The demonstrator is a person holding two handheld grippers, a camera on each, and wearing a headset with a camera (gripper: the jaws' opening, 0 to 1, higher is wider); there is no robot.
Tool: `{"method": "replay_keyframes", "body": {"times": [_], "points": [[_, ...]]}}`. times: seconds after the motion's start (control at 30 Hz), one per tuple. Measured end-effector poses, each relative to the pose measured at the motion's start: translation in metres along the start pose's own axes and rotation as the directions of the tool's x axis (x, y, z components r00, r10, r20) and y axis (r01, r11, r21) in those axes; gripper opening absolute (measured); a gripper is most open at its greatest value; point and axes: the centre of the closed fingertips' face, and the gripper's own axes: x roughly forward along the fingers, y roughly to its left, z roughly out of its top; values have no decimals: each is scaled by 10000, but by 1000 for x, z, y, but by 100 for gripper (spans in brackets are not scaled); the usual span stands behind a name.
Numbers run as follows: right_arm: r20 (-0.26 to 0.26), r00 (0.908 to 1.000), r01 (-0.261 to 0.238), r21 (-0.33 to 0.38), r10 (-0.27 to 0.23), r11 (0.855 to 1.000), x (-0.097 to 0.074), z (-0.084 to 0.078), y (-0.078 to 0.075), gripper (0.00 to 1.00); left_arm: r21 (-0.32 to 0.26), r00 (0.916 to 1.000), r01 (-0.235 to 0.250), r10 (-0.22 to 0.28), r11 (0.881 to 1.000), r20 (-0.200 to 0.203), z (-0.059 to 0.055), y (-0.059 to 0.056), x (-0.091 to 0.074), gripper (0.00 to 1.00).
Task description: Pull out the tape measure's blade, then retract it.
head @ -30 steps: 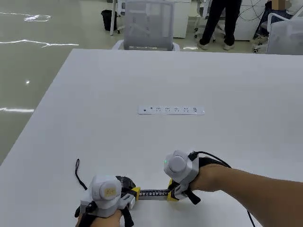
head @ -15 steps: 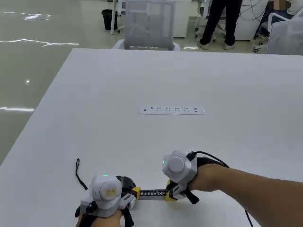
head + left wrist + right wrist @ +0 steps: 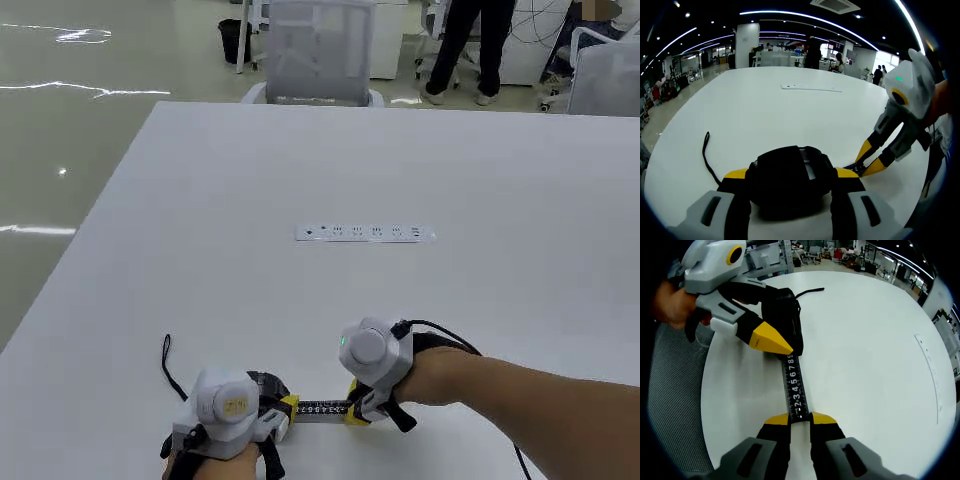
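Note:
The black tape measure (image 3: pixel 790 187) lies on the white table (image 3: pixel 300 160) near its front edge, and my left gripper (image 3: pixel 790 174) is shut on its case, yellow tips on either side. A short length of blade (image 3: pixel 793 382) runs out of the case (image 3: pixel 786 315) with printed numbers showing. My right gripper (image 3: pixel 799 417) is shut on the blade's end. In the head view the left gripper (image 3: pixel 276 402) and right gripper (image 3: pixel 354 412) stand close together, joined by the blade (image 3: pixel 320 408). The case's black wrist strap (image 3: pixel 170 368) trails off to the left.
A white power strip (image 3: pixel 365 232) lies flat in the middle of the table. A grey mesh chair (image 3: pixel 315 50) stands behind the far edge, and a person (image 3: pixel 470 40) stands further back. The table's left edge drops to a glossy floor (image 3: pixel 60 150).
My right gripper has moved a little left toward the case, and the exposed blade is slightly shorter. The left gripper and case stay put.

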Motion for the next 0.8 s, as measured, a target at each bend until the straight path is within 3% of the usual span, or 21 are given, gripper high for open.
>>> {"method": "replay_keyframes", "body": {"times": [0.8], "points": [[65,10000,-39,-167,40,9999,5,10,2,14,-3,10000,8,-8,10000,9,0,0,-1,61]]}}
